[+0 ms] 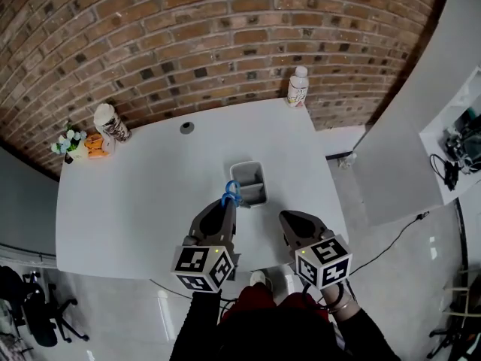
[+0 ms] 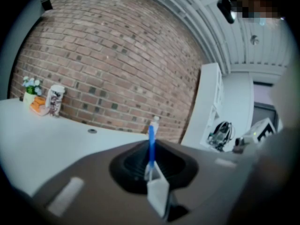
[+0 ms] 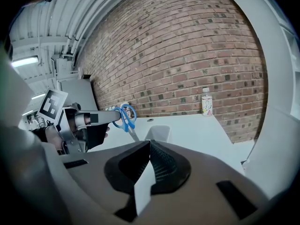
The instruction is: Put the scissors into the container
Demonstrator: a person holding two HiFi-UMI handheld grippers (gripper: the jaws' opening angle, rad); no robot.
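Note:
Blue-handled scissors point(image 1: 231, 193) are pinched in my left gripper point(image 1: 228, 203), which is shut on them. Their handle loops stick out past the jaw tips, at the near left corner of the grey open container point(image 1: 246, 164) on the white table point(image 1: 135, 201). In the left gripper view the blue handle point(image 2: 151, 142) stands edge-on between the jaws of my left gripper point(image 2: 151, 170). The right gripper view shows the scissors point(image 3: 125, 117) hanging blades-down from the left gripper point(image 3: 101, 117) beside the container point(image 3: 157, 132). My right gripper point(image 1: 289, 218) point(image 3: 149, 146) is shut on nothing, near right of the container.
A drink bottle point(image 1: 297, 86) stands at the table's far right edge. A patterned cup point(image 1: 111, 122), small flowers point(image 1: 68, 143) and an orange item point(image 1: 94, 144) sit at the far left corner. A cable hole point(image 1: 186, 127) lies mid-back. An office chair point(image 1: 30, 307) stands on the floor, lower left.

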